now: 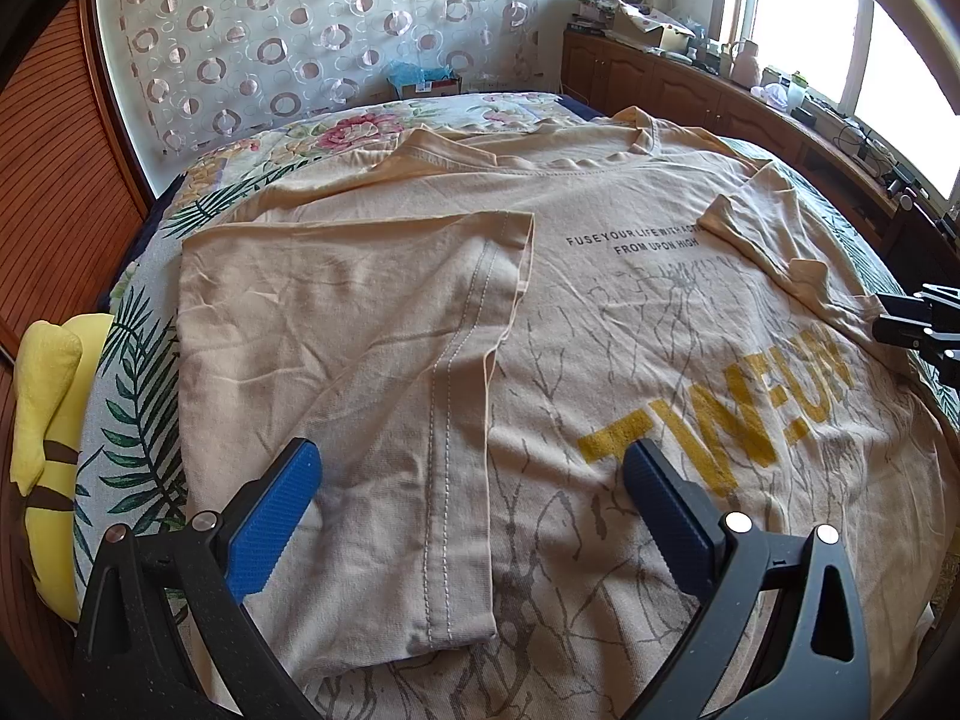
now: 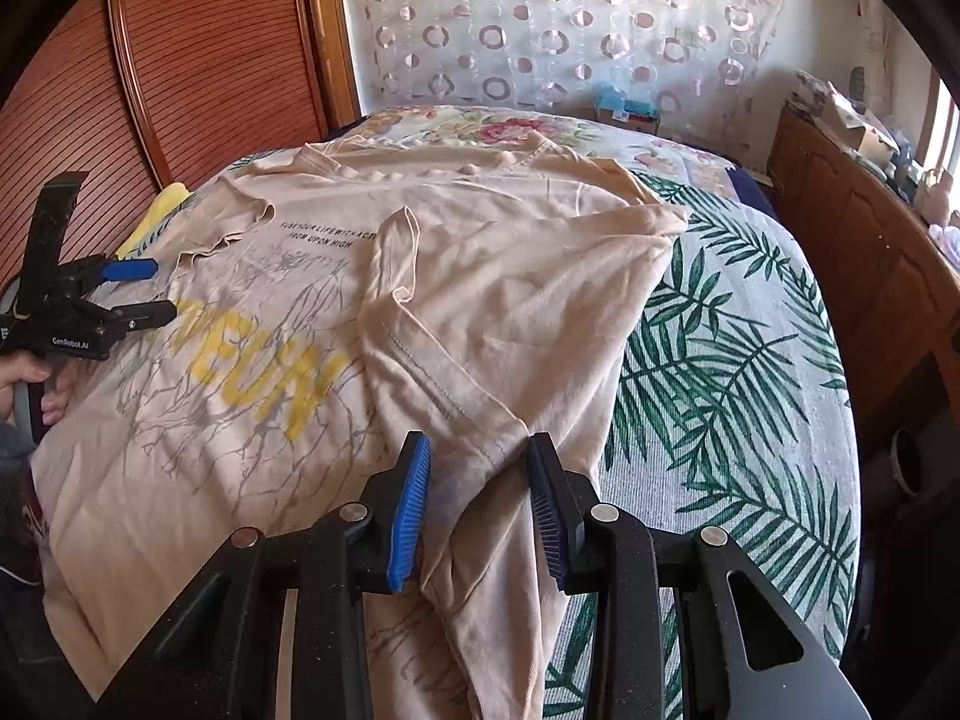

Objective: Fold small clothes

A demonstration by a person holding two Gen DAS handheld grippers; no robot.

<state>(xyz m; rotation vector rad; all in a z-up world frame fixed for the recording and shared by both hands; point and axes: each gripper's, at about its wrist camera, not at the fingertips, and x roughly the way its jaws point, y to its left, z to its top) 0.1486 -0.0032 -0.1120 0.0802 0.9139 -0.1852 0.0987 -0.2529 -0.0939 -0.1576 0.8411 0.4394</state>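
A beige T-shirt (image 1: 600, 312) with yellow lettering lies print-up on the bed. Its left side and sleeve (image 1: 336, 330) are folded inward over the body. My left gripper (image 1: 468, 474) hovers open just above that fold's lower edge, with nothing between the blue pads (image 1: 276, 516). In the right wrist view the shirt's right side (image 2: 510, 300) is also turned inward, loosely and wrinkled. My right gripper (image 2: 477, 504) stands partly open, and a raised ridge of that fabric runs between its pads without being pinched. The left gripper (image 2: 150, 294) shows at the far left, the right gripper (image 1: 882, 318) at the far right.
The floral and palm-leaf bedspread (image 2: 720, 360) lies bare to the right of the shirt. A yellow plush toy (image 1: 48, 420) sits at the bed's left edge by a wooden slatted door (image 2: 210, 60). A cluttered wooden cabinet (image 2: 870, 252) runs along the right. A person's hand (image 2: 24, 372) holds the left gripper.
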